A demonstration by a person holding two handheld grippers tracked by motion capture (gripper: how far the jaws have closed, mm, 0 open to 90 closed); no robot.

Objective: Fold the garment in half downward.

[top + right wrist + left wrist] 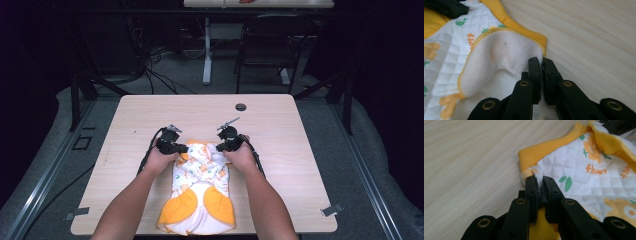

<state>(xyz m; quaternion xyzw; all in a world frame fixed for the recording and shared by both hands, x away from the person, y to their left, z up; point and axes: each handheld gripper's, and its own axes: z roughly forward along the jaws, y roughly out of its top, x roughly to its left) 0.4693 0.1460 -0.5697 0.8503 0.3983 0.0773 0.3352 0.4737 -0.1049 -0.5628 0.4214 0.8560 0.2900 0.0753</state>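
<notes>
We see a small quilted garment lying flat on the table, its near end just short of the table's near edge and its far end about midway across. It is white with orange flowers, green leaves and orange lettering, trimmed in ribbed yellow-orange bands, with two rounded orange patches low on it. Its far end is bunched and partly turned over, so that the plain white fleecy lining shows inside a yellow stitched hem. The left hand-held gripper is clenched on the garment's far left corner, a pinch of white cloth squeezed between its jaws just beside the ribbed band. The right hand-held gripper grasps the far right corner by the lining's edge. Both forearms reach forward along the garment's sides, hands low over the table.
</notes>
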